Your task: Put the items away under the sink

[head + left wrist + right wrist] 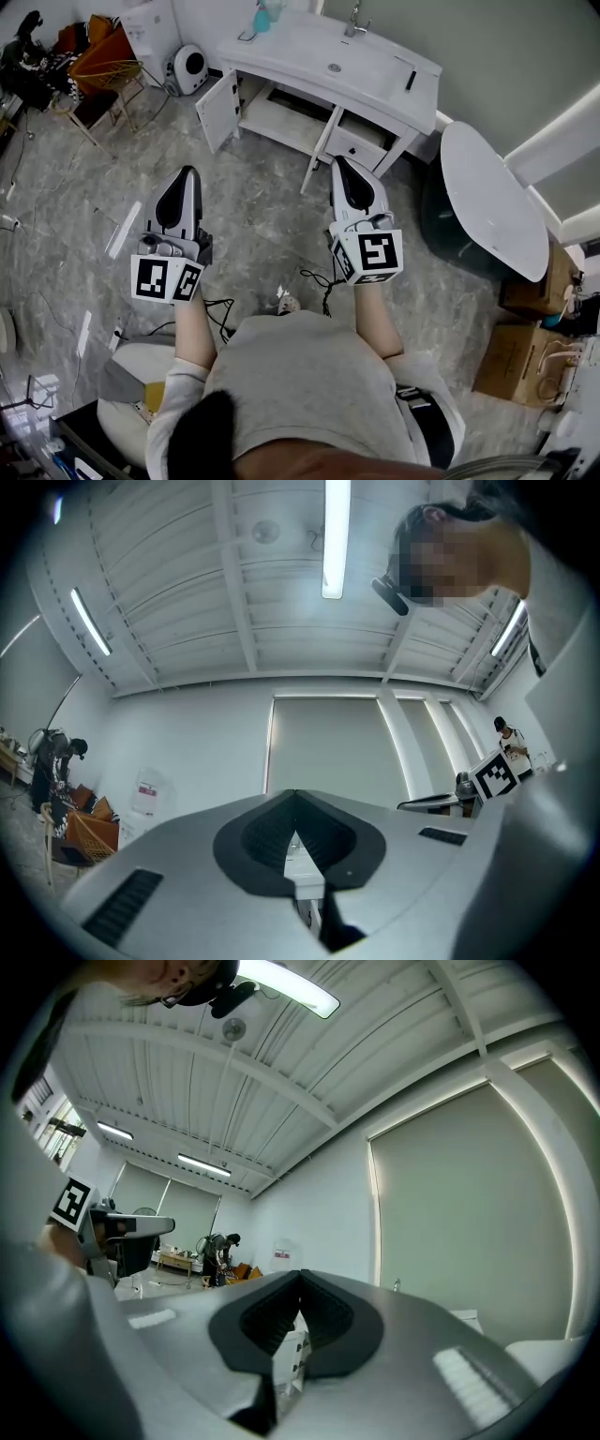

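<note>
A white vanity with a sink stands ahead of me on the marble floor. Its left cabinet door hangs open, showing a bare lower shelf. On the countertop are a teal bottle at the left and a small black item at the right. My left gripper and right gripper are held side by side in the air, pointing towards the vanity and well short of it. Both are shut with nothing between them. In the gripper views, the left gripper and right gripper tilt up at the walls and ceiling.
A white oval tabletop stands to the right of the vanity, with cardboard boxes behind it. A round white appliance and a chair with orange cloth sit to the left. Black cables lie on the floor near my feet.
</note>
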### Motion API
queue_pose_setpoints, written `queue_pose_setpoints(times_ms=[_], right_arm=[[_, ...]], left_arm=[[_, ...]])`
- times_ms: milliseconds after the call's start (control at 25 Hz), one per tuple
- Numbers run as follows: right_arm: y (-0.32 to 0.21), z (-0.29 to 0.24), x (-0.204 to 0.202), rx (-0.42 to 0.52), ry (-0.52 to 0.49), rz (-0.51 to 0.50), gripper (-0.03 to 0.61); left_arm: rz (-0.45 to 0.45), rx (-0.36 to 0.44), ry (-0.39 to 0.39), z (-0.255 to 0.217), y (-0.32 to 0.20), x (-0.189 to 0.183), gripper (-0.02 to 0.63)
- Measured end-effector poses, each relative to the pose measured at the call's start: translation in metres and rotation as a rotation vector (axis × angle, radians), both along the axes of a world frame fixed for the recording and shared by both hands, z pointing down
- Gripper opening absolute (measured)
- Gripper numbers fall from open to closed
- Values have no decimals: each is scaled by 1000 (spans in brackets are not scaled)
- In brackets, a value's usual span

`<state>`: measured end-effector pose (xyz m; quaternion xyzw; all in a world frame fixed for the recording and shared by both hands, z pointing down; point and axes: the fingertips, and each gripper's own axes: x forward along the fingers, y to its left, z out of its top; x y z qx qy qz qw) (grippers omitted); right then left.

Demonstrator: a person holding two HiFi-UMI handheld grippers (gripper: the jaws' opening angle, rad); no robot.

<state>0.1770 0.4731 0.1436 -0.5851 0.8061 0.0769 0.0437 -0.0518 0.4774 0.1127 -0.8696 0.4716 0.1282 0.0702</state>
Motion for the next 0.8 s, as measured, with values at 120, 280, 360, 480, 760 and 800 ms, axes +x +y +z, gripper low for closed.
queue_pose_setpoints(times_ms=[120, 280, 360, 480, 760, 800], right_arm=[[-12, 0, 9, 3, -4, -14, 12], [-28, 1, 17, 3, -4, -36, 11], [-36, 0, 20, 7, -2, -41, 12], [-48, 1, 26, 10, -1, -43, 12], [-93, 4, 27, 6, -10, -33, 12], [-102, 4, 25, 7, -9, -30, 11]], left_arm=[[-5, 10, 3, -2, -9, 11, 8], [-16, 9, 13, 0, -19, 21, 8], [-23, 0, 12, 2, -26, 24, 8], [-29, -7, 5, 4, -38, 29, 8], [-5, -9, 1, 8, -86, 32, 8], [-2, -10, 2, 8, -95, 31, 8]])
